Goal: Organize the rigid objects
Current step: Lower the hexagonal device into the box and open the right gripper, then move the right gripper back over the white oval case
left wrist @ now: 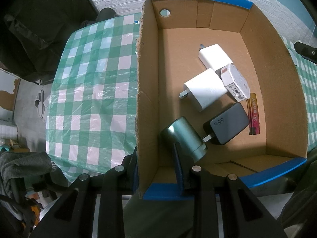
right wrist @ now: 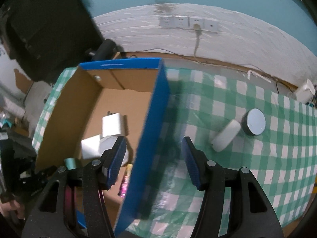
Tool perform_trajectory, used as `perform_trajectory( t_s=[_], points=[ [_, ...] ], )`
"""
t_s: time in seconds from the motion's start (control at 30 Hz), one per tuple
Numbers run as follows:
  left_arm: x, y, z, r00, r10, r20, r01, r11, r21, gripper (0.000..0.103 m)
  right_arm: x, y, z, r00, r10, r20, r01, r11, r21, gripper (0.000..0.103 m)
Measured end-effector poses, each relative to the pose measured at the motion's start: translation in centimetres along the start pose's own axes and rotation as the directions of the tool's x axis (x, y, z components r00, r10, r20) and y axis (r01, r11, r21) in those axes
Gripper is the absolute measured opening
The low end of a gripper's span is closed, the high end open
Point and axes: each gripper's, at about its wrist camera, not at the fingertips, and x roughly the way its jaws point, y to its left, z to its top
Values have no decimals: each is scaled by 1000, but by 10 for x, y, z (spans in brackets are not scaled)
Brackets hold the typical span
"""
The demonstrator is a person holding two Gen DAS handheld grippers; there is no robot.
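Note:
A cardboard box (left wrist: 277, 91) with blue rims holds two white chargers (left wrist: 205, 91), a white cube plug (left wrist: 235, 83), a black 65W charger (left wrist: 227, 123), a red lighter (left wrist: 253, 115) and a green metal cylinder (left wrist: 184, 138). My left gripper (left wrist: 156, 168) straddles the box's left wall; its right finger (left wrist: 180, 170) touches the cylinder, which lies free. My right gripper (right wrist: 154, 158) is open and empty, straddling the box's right blue wall (right wrist: 150, 138). On the cloth to the right lie a white oblong case (right wrist: 225, 136) and a round black tin (right wrist: 254, 122).
The table has a green-and-white checked cloth (left wrist: 89, 91). A wall socket strip (right wrist: 188, 22) with a cable is behind. A white object (right wrist: 305, 91) sits at the table's far right corner. A dark cabinet (left wrist: 39, 19) stands left.

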Motion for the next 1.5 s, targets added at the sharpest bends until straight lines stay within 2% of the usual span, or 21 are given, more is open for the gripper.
perform_trajectory(
  t_s=[0.33,0.6,1.03,1.27,1.33,1.4,1.5],
  points=[
    [1,0,-1,1000,5,-1,-5,1000,4,29,13,-57,6,997,-70,-32,73,989,125,59],
    [1,1,-1,1000,6,-3,-6,1000,5,29,33,-113,3,993,-88,-80,108,951,291,59],
    [0,0,-1,1000,12,-8,-12,1000,1,29,70,-144,3,985,-87,-149,140,911,389,59],
    [1,1,-2,1000,5,-8,-5,1000,5,30,83,-141,5,981,-93,-168,149,920,362,58],
    [1,1,-1,1000,7,-9,-7,1000,5,30,85,-140,6,981,-98,-169,154,922,357,52],
    [2,0,-1,1000,6,-9,-6,1000,5,30,86,-141,6,980,-103,-171,159,921,355,40],
    [2,0,-1,1000,5,-9,-5,1000,4,30,87,-143,3,979,-100,-178,160,918,363,27]
  ],
)
